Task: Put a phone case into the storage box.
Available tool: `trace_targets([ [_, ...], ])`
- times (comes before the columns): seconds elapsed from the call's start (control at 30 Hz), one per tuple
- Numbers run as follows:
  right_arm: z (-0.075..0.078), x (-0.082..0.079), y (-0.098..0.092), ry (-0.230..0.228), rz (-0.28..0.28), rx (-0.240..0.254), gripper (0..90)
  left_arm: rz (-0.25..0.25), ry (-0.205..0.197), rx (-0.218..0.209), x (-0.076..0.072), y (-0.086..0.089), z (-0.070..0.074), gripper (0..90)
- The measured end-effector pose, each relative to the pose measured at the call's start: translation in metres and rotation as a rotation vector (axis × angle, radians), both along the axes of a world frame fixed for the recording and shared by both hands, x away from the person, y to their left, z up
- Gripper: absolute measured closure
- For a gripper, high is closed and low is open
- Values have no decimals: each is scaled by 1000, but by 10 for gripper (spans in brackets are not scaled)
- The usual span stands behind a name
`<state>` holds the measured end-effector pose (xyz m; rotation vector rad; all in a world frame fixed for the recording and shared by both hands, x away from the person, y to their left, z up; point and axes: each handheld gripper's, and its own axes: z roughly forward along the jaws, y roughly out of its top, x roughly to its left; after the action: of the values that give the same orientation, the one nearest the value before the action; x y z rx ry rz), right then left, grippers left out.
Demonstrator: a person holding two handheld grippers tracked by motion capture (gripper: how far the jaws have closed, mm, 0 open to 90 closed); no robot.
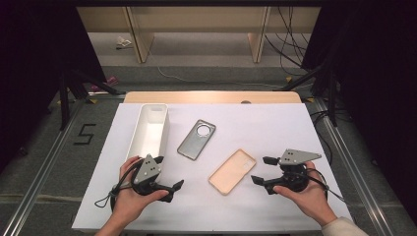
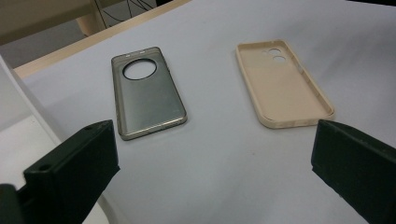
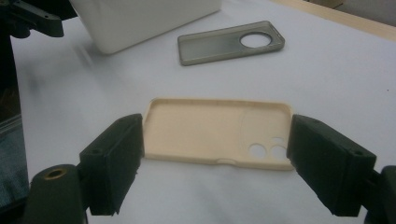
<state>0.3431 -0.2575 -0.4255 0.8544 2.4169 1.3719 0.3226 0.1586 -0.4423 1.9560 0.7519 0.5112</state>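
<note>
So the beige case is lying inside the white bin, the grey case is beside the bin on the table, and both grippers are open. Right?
Not quite. The beige case lies on the table, not in the white bin; the high view shows it in front of the right gripper. The grey case does lie beside the bin, and the left gripper and the right are both open.

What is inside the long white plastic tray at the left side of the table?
The long white plastic tray looks empty in the high view: its white floor shows bare. The strip of floor right behind its near wall is hidden, so something flat there cannot be excluded.
</note>
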Motion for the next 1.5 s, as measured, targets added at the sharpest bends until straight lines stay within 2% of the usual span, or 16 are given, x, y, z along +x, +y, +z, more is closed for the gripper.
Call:
trace_targets([
  [0.23,-2,1,-3,4,-11,1,207,-5,-1,7,2,-2,1,0],
  [0.3,-2,2,-4,3,-14,-2,234,-8,0,13,2,-4,0,0],
  [0.4,0,3,-2,1,-12,-14,350,-9,-1,12,1,-4,1,0],
  [0.5,4,6,4,-10,-6,-55,539,-11,0,18,0,-3,-1,2],
  [0.6,10,10,17,-20,12,-95,734,-4,-2,10,-1,-2,0,4],
  [0.73,11,18,41,-10,46,-159,900,-3,-1,20,-2,-3,0,5],
  [0.97,13,46,83,10,87,-208,900,-6,3,16,-2,-3,0,6],
  [1.2,7,76,133,35,129,-253,900,-10,4,13,-2,-3,0,5],
  [1.5,5,114,189,83,133,-297,900,-13,3,13,-2,-3,0,6],
])
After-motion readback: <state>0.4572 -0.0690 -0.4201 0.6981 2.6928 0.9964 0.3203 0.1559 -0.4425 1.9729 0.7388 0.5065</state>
